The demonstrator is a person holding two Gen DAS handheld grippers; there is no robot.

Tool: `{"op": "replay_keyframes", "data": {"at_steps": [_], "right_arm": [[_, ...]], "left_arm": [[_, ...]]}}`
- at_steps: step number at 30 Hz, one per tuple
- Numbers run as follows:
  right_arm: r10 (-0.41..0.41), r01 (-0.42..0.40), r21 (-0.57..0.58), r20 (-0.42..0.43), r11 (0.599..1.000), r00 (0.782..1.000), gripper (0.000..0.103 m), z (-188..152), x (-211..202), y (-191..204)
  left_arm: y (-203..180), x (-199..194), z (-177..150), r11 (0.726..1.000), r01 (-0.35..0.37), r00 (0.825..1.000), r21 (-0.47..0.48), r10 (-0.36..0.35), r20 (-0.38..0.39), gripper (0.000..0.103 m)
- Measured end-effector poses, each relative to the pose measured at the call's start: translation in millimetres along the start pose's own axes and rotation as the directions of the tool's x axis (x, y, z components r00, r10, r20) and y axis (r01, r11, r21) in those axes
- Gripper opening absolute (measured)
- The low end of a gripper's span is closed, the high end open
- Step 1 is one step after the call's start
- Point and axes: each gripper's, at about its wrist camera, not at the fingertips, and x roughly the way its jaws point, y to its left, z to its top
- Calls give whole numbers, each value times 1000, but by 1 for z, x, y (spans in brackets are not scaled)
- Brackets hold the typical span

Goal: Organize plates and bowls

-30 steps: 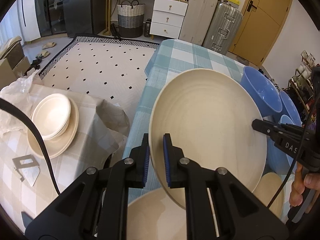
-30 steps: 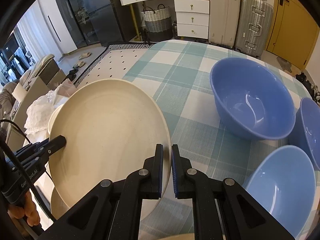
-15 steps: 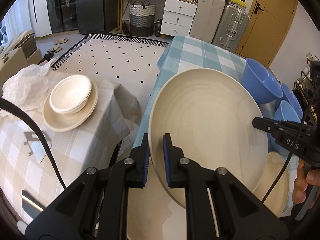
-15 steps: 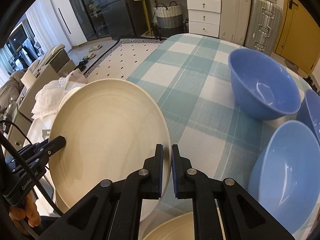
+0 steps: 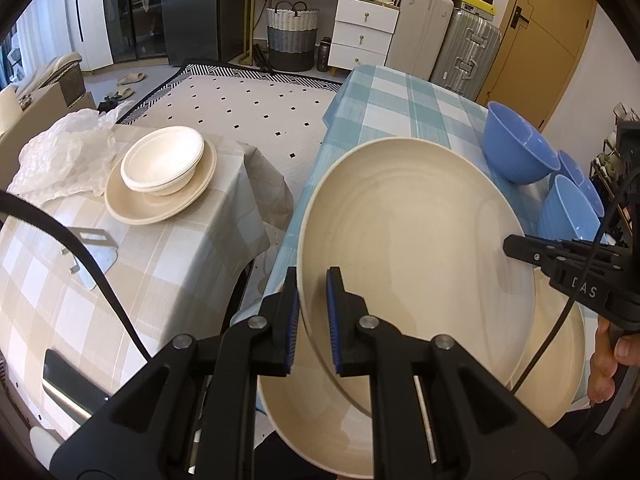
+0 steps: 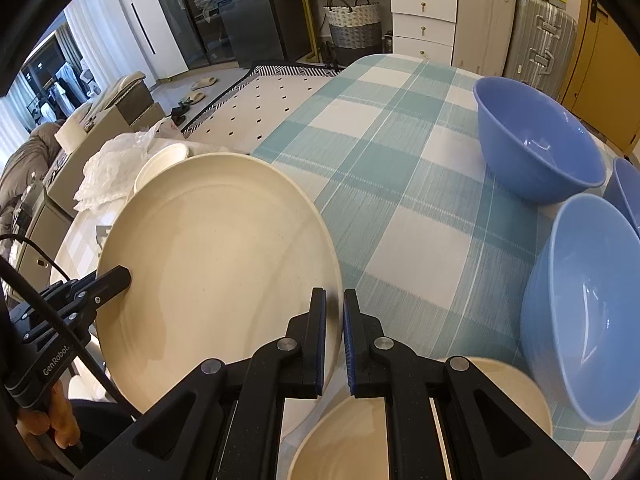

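Note:
A large cream plate (image 5: 412,248) hangs tilted over the edge of the blue-checked table (image 5: 400,104). My left gripper (image 5: 312,320) is shut on its near left rim. My right gripper (image 6: 334,340) is shut on the opposite rim of the same plate (image 6: 216,264). In each wrist view the other gripper shows at the plate's far edge. More cream plates (image 5: 320,420) lie below it on the table edge. On the beige-checked side table (image 5: 160,280) stands a cream plate with white bowls (image 5: 164,164) stacked in it. Three blue bowls (image 6: 536,144) sit on the blue table.
A crumpled plastic bag (image 5: 60,160) lies behind the stack, and a metal bracket (image 5: 92,256) in front of it. A narrow gap separates the two tables. A black cable (image 5: 100,280) crosses the left view. A person's fingers (image 5: 604,360) hold the right gripper's handle.
Both grippers have carried the plate sideways toward the side table. The bowl stack now sits nearer the middle of the left view, and the blue bowls have slid right.

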Motion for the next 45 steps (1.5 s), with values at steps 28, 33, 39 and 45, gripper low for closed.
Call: {"op": "replay_keyframes", "data": {"at_steps": [28, 33, 39, 45], "right_arm": [[21, -25, -71, -55, 997, 998, 8, -28, 9, 21], [15, -21, -84, -73, 996, 997, 8, -29, 17, 23], [10, -16, -92, -69, 996, 998, 8, -31, 18, 24], [-7, 2, -84, -59, 996, 998, 8, -29, 15, 21]], "left_arm": [[17, -4, -38, 999, -36, 996, -17, 34, -86, 11], [19, 2, -39, 999, -47, 993, -11, 45, -111, 11], [21, 2, -39, 998, -59, 992, -14, 57, -114, 9], [24, 5, -38, 998, -64, 990, -21, 61, -124, 8]]}}
